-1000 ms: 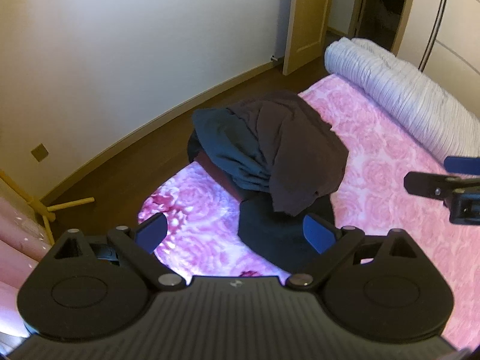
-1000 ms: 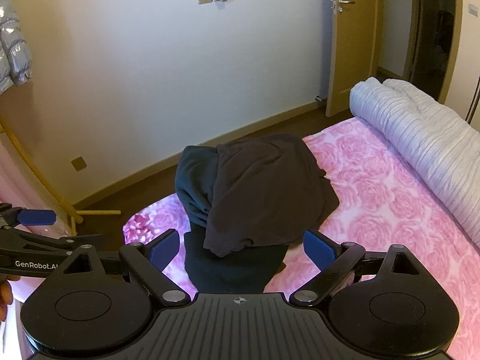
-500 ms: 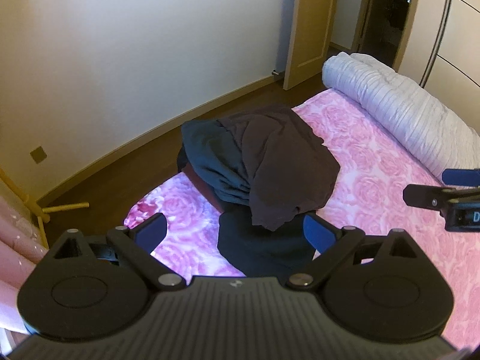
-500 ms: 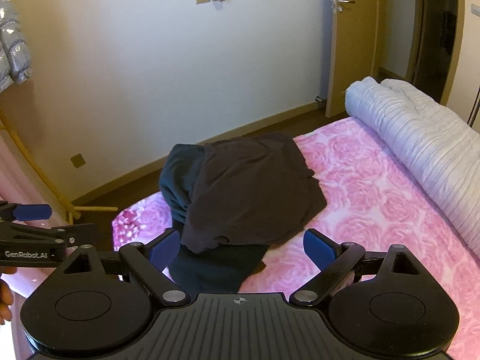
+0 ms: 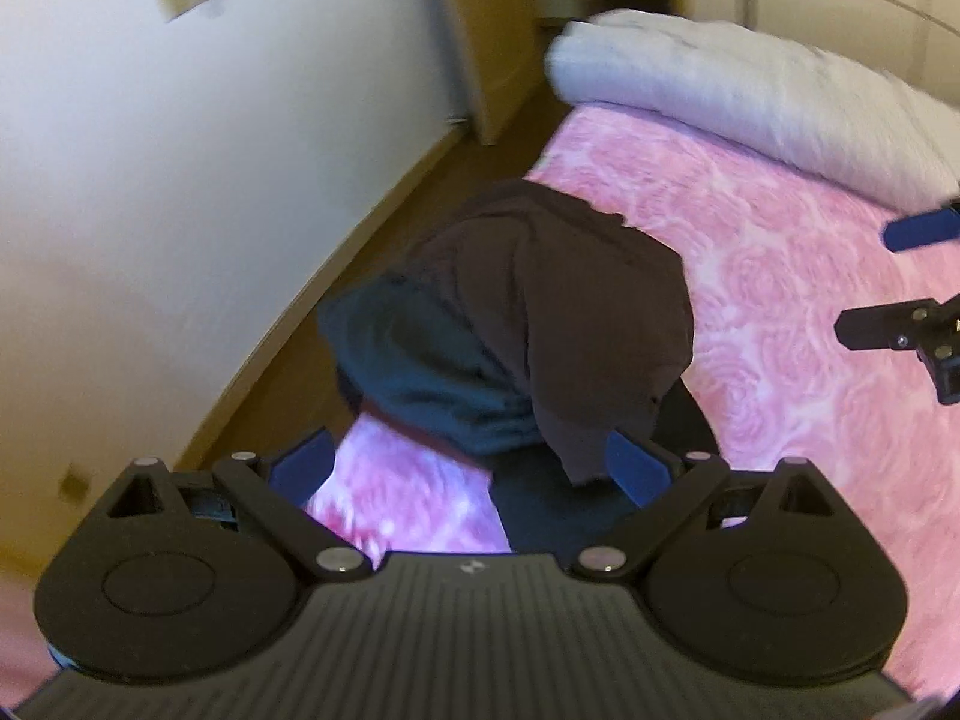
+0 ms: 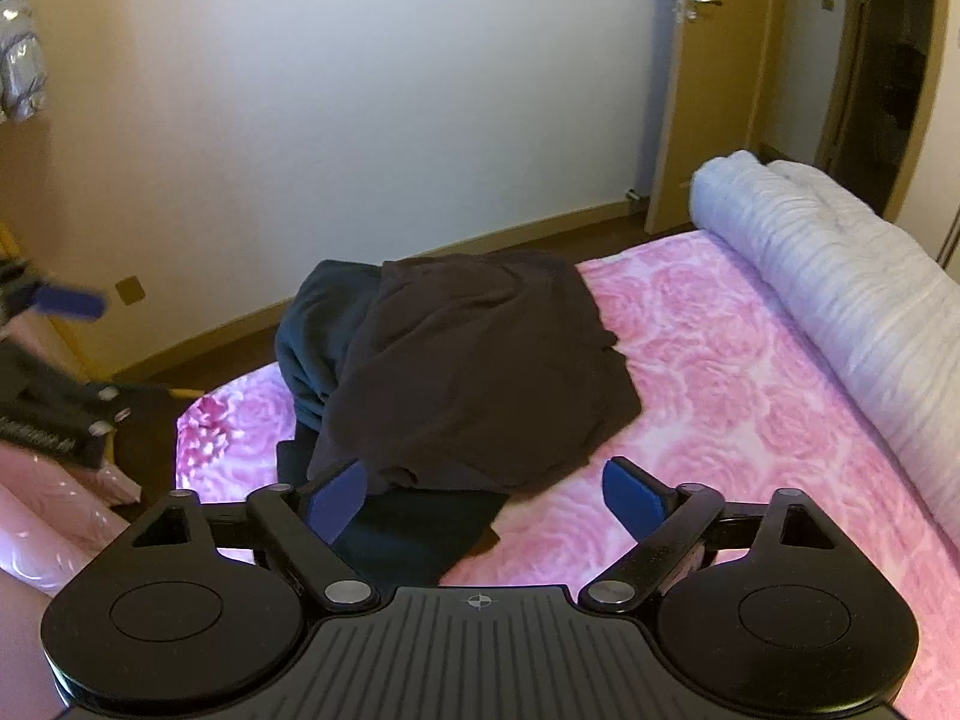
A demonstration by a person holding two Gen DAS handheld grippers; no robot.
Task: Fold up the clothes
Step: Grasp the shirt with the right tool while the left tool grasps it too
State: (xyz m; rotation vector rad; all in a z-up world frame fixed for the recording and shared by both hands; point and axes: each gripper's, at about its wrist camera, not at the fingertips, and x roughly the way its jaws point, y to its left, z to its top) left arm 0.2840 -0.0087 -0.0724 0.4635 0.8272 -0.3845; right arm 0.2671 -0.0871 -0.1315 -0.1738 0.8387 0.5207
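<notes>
Dark clothes heap (image 6: 468, 372) on pink bed (image 6: 750, 420) — crumpled, no clear axis.

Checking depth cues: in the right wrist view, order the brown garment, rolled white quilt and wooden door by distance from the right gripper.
1. Crumpled dark brown garment, just ahead of the right gripper, on the pile.
2. Rolled white quilt, off to the right along the bed.
3. Wooden door, far right, at the wall.

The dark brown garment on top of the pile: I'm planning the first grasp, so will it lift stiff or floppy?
Probably floppy: the dark brown garment drapes in soft folds over the teal garment, so it should sag once lifted. It likely drags that one along, since they overlap. It looks light and unlikely to slip on the pink bedspread.
</notes>
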